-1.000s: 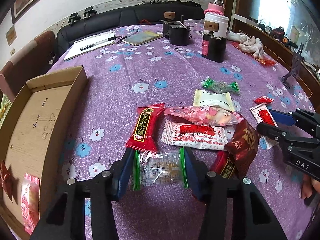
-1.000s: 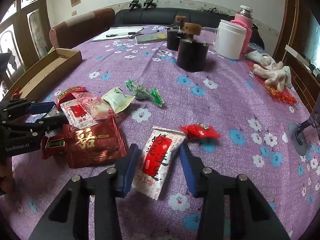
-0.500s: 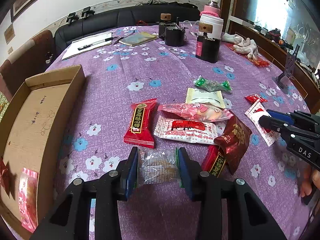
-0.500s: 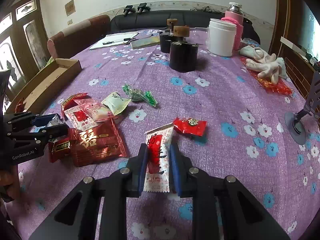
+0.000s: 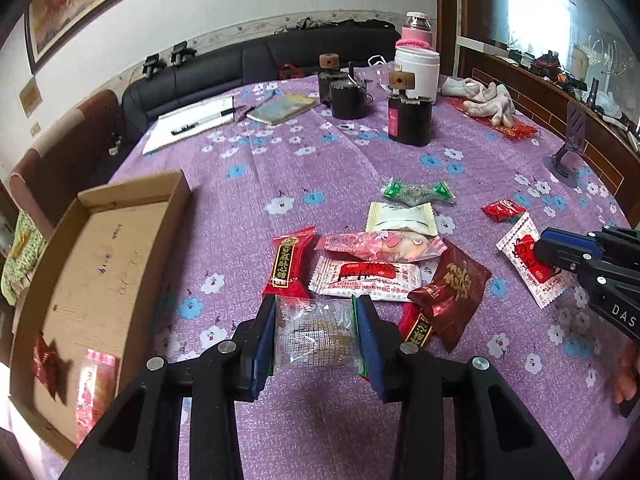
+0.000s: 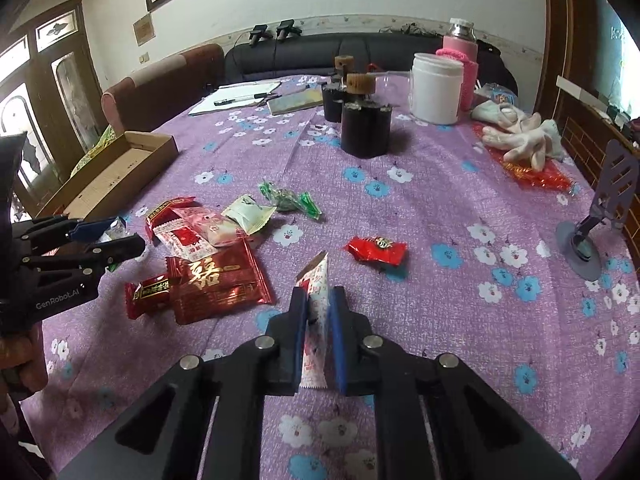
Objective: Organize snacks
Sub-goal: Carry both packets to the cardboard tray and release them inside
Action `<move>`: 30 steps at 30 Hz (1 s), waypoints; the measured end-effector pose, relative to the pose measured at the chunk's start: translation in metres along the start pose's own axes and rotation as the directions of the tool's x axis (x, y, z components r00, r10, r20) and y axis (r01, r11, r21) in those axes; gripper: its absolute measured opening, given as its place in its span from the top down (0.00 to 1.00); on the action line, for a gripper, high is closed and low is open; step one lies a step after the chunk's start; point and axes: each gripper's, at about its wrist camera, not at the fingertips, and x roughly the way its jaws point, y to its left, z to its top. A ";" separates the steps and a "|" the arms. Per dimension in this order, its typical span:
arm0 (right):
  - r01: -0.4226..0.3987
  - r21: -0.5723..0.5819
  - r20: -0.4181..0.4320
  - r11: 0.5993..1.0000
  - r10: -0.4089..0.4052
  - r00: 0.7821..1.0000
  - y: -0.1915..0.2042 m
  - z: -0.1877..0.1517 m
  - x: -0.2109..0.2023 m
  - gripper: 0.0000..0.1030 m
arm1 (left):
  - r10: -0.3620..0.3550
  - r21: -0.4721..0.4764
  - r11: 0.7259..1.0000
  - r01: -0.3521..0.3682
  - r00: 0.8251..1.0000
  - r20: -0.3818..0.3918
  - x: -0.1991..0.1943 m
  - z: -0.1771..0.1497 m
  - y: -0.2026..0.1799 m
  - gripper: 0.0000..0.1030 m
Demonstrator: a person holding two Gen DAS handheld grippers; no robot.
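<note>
My left gripper [image 5: 314, 308] is shut on a clear packet with green ends [image 5: 316, 332], lifted just off the purple floral tablecloth. My right gripper [image 6: 319, 296] has its jaws closing on a white and red packet [image 6: 318, 276] that stands on edge between the pads, raised off the cloth. To the left lies an open cardboard box [image 5: 100, 264] with a red snack [image 5: 46, 364] and a pink snack [image 5: 94, 384] in it. Ahead lie a long red packet [image 5: 288, 264], a pink packet [image 5: 380, 246], a dark red bag [image 5: 452, 288] and several others.
A small red packet [image 6: 376, 250] and a green candy [image 6: 288, 198] lie loose on the cloth. Black jars [image 6: 364, 128], a white jar [image 6: 436, 88], a notebook with pen [image 6: 236, 96], gloves [image 6: 516, 136] and a grey stand [image 6: 600, 216] sit farther back and right.
Both grippers closed on their packets and rose from the cloth. The white and red packet, flat a second ago, is now squeezed upright. The clear packet left the table.
</note>
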 end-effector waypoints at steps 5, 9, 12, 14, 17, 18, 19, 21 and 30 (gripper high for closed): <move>0.008 -0.013 0.021 1.000 -0.008 1.000 0.005 0.000 -0.011 0.89 | 0.024 0.002 1.000 -0.024 0.999 0.022 -0.013 0.002 0.001 0.60; 0.006 -0.014 0.047 1.000 -0.005 0.999 0.008 0.001 -0.023 0.89 | 0.052 0.005 0.999 -0.053 0.997 0.049 -0.026 0.004 0.003 0.60; 0.001 -0.025 0.075 1.000 0.001 0.997 0.013 0.004 -0.035 0.89 | 0.076 0.008 0.997 -0.077 0.995 0.068 -0.035 0.003 0.006 0.60; -0.006 -0.029 0.089 1.000 0.008 0.996 0.017 0.007 -0.042 0.89 | 0.081 0.002 0.997 -0.082 0.994 0.076 -0.040 0.003 0.008 0.60; -0.017 -0.038 0.112 0.999 0.021 0.993 0.024 0.011 -0.051 0.89 | 0.090 -0.012 0.996 -0.090 0.992 0.085 -0.046 0.001 0.015 0.60; -0.020 -0.045 0.119 0.999 0.026 0.993 0.028 0.012 -0.053 0.89 | 0.093 -0.020 0.996 -0.092 0.992 0.086 -0.048 -0.001 0.019 0.60; -0.025 -0.052 0.123 0.998 0.031 0.992 0.032 0.014 -0.055 0.89 | 0.098 -0.024 0.995 -0.097 0.991 0.089 -0.050 -0.002 0.022 0.60; -0.036 -0.063 0.125 0.997 0.044 0.991 0.040 0.016 -0.056 0.89 | 0.109 -0.039 0.994 -0.106 0.990 0.092 -0.053 -0.005 0.030 0.60; -0.110 -0.119 0.118 0.987 0.124 0.985 0.085 0.029 -0.048 0.89 | 0.169 -0.127 0.980 -0.156 0.981 0.099 -0.070 -0.019 0.077 0.59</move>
